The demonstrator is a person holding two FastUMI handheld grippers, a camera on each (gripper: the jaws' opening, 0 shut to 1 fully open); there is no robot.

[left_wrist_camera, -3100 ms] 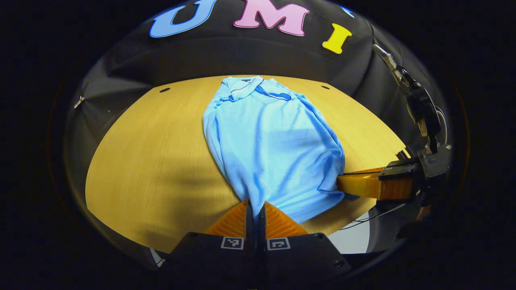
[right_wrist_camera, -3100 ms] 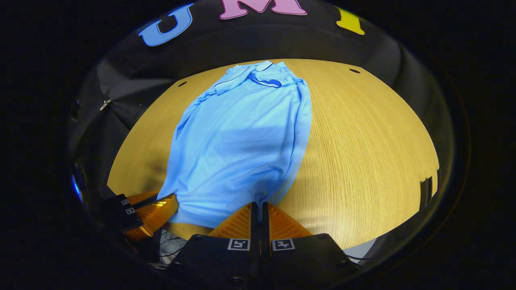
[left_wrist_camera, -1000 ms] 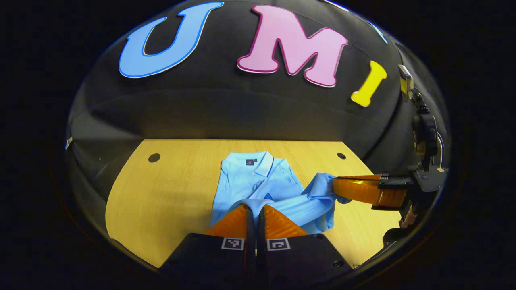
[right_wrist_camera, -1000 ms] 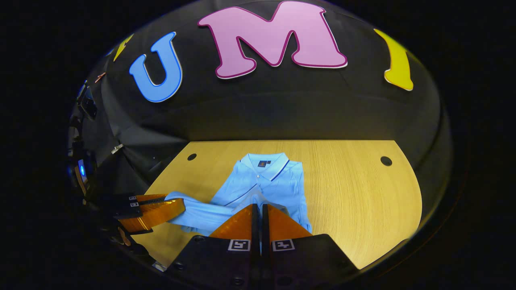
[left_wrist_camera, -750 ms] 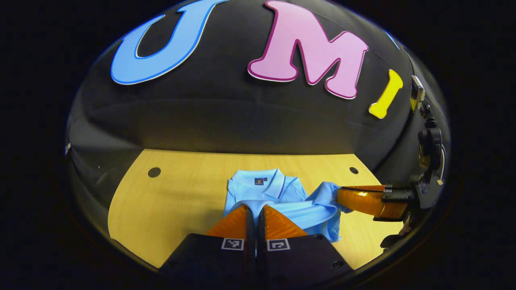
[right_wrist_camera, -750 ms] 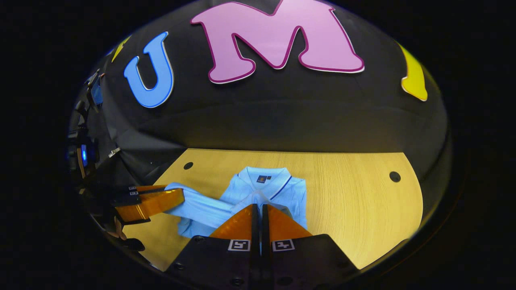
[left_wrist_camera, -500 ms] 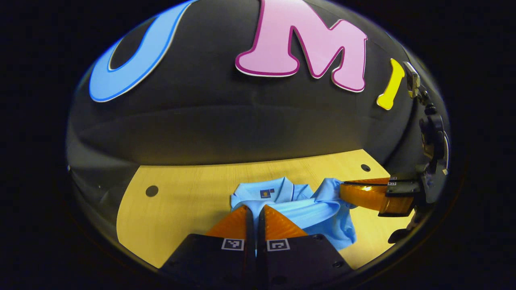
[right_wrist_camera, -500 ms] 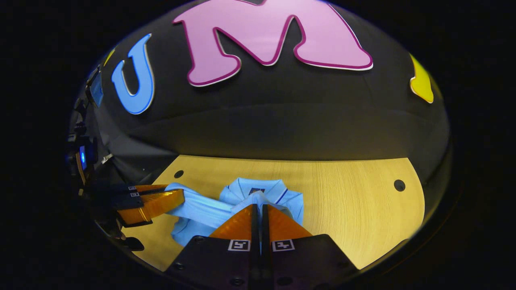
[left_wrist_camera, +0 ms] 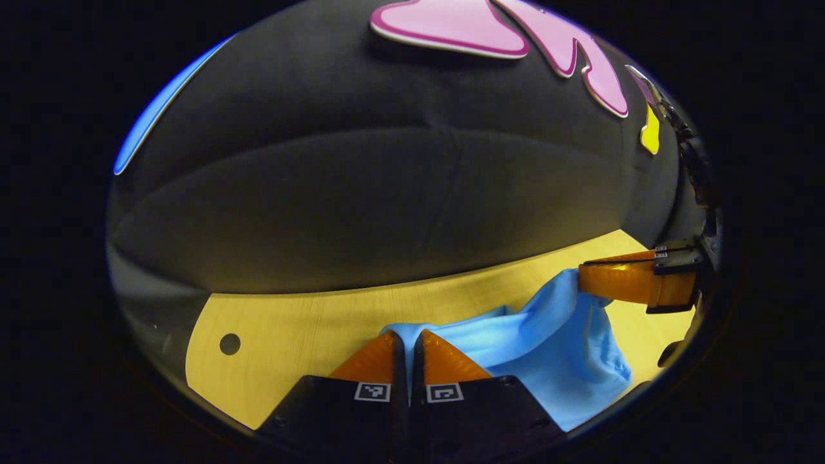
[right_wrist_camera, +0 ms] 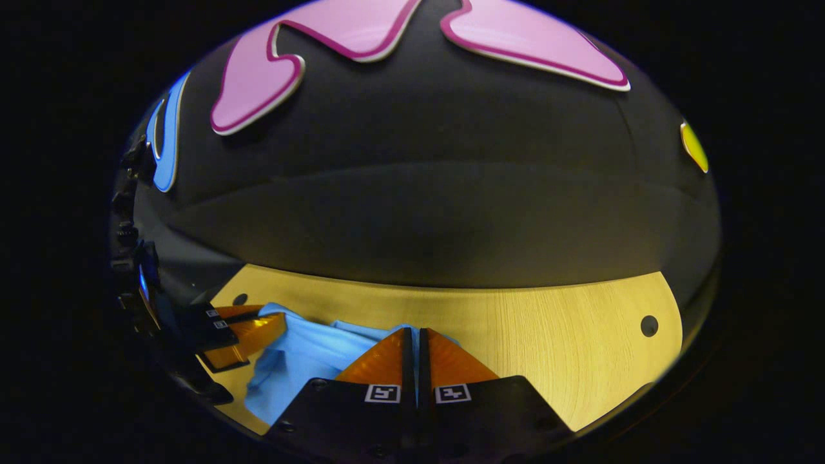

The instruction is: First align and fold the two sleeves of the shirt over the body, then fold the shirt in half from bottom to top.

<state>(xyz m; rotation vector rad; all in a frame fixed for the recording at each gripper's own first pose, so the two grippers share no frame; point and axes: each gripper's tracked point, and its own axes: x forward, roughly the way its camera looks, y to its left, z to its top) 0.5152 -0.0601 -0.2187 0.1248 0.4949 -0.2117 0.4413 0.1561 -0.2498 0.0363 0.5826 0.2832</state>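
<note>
Bare table right of the shirt; booth wall blocks beyond.

Both views are dim overall, with the booth wall nearly black and showing only a faint sheen along its folds. Light falls from above onto the surface, which glows warm yellow and is the brightest area; its wood grain reads sharply in the right gripper view. The shirt is evenly lit, with soft shadows in its creases. A small glare spot sits on the left gripper in the right gripper view. Fisheye distortion bends the surface's far edge into a curve and stretches everything near the rim. Focus is crisp at centre and softer toward the edges.
</note>
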